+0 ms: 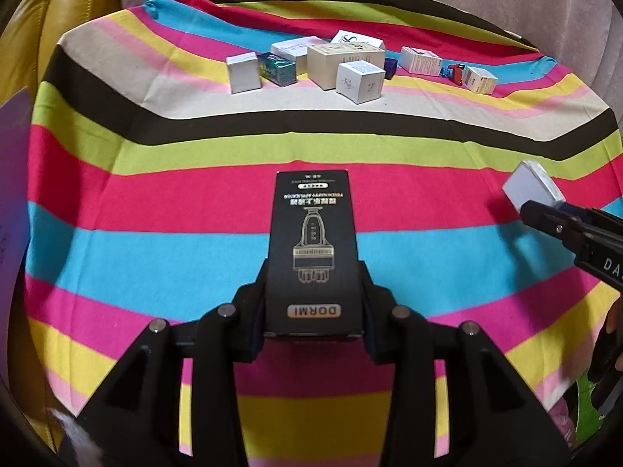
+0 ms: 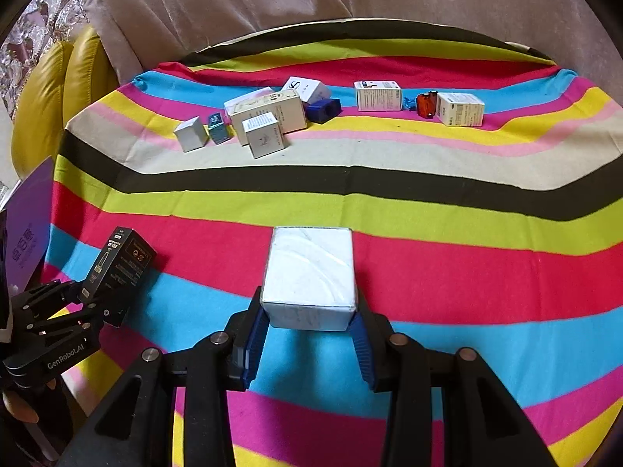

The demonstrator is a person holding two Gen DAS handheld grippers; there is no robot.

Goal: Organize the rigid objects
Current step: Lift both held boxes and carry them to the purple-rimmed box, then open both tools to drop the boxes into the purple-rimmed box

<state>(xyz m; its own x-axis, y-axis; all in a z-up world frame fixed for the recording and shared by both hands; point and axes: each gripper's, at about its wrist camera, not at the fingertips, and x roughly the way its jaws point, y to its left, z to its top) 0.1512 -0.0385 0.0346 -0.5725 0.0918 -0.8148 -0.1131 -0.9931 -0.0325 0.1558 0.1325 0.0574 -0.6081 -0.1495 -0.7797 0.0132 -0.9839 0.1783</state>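
Black cardboard and white cardboard, one box in each set of tongs, both carried clear above the striped cloth.

The left gripper (image 1: 313, 292) is closed narrowly on the tall black carton with the gold applicator drawing (image 1: 311, 249), at the lower centre of its view; the right gripper (image 2: 309, 325) pinches the plain white rectangular box (image 2: 309, 276) between its blue ribbed pads (image 2: 255, 344). The loose cluster of small boxes (image 1: 342, 66) sits in the upper middle on the striped tablecloth (image 1: 155, 210), well apart from both. Judging by that, each box should travel level, grip unchanged, and be lowered flat beside the group before release, without nudging neighbours.
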